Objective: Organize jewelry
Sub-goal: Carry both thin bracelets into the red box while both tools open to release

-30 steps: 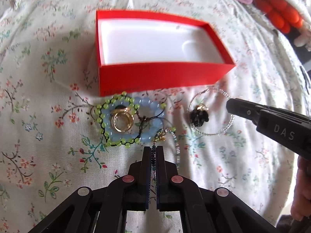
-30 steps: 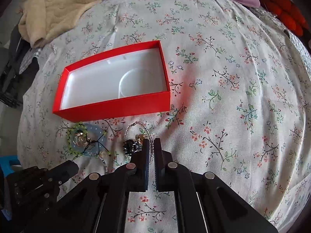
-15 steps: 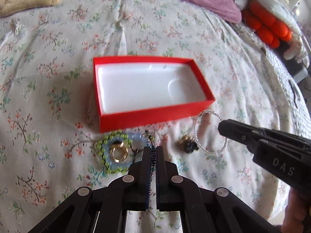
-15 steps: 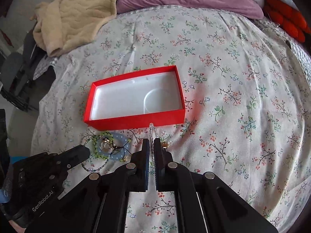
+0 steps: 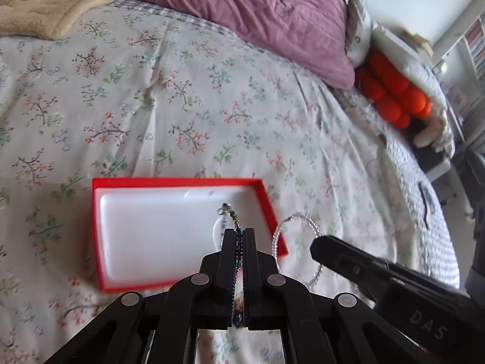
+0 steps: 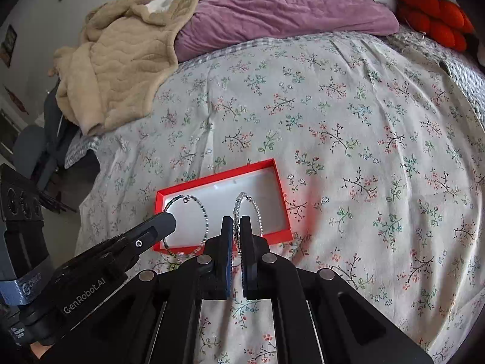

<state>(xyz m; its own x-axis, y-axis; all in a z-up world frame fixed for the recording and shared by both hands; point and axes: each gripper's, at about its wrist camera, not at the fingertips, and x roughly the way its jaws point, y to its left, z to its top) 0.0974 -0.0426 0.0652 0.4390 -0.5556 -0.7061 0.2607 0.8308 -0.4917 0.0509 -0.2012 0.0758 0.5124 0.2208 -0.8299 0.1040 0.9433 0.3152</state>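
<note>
A red box (image 5: 98, 227) with a white lining lies open on the floral bedspread; it also shows in the right wrist view (image 6: 222, 177). My left gripper (image 5: 239, 239) is shut on a dark beaded bracelet (image 5: 234, 217), held up over the box; it hangs as a loop in the right wrist view (image 6: 203, 212). My right gripper (image 6: 236, 227) is shut on a clear beaded bracelet (image 6: 257, 209), held above the box's right part; in the left wrist view this bracelet (image 5: 280, 232) hangs beside the right gripper (image 5: 318, 247).
A purple pillow (image 6: 282, 3) and a beige blanket (image 6: 118, 60) lie at the head of the bed. An orange plush thing (image 5: 391, 91) lies at the far right edge. The bedspread (image 6: 348, 121) spreads beyond the box.
Both grippers have risen from the bedspread, each lifting its bracelet. The blue-green bracelet, gold rings and black ring have dropped out of view.
</note>
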